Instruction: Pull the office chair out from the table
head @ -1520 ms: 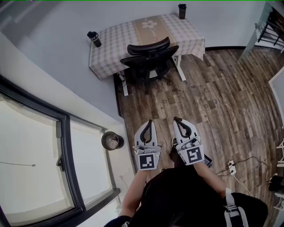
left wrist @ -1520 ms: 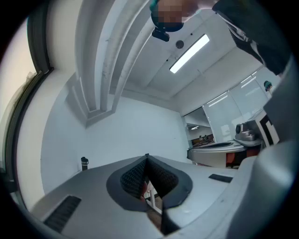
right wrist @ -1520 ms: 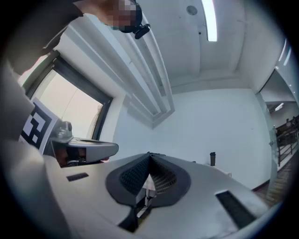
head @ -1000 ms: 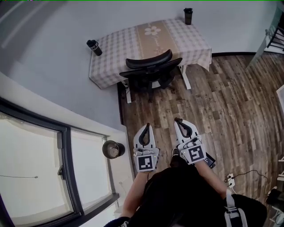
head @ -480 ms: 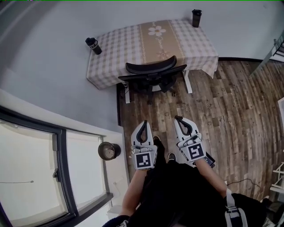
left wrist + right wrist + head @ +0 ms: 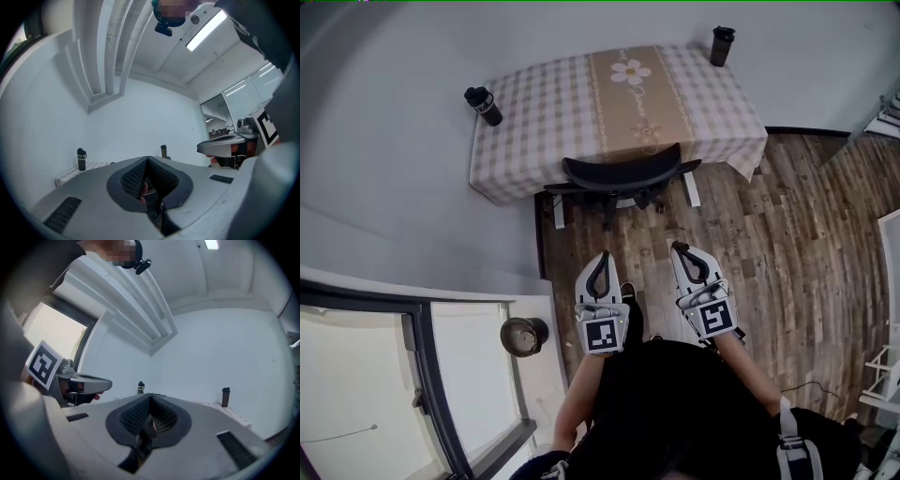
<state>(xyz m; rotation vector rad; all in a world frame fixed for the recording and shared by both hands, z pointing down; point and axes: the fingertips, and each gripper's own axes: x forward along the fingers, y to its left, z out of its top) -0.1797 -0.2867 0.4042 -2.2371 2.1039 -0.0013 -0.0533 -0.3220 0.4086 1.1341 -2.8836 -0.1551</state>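
Observation:
A black office chair [image 6: 623, 176] stands tucked under a table with a checked cloth [image 6: 534, 112], its backrest toward me. Both grippers are held out level side by side over the wood floor, short of the chair and touching nothing. My left gripper [image 6: 601, 254] is shut and empty, and so is my right gripper [image 6: 678, 247]. In the left gripper view the shut jaws of the left gripper [image 6: 147, 160] hide the chair. The right gripper [image 6: 150, 396] also blocks the chair in its own view.
Two dark bottles stand on the table, one at its left corner [image 6: 483, 105], one at the far right corner [image 6: 722, 45]. A white wall and a large window [image 6: 366, 375] run along the left. A round pot [image 6: 523, 335] sits on the sill beside me.
I have walked toward the table, so the chair and table appear nearer and more centred. Both grippers kept their side-by-side pose and stayed shut.

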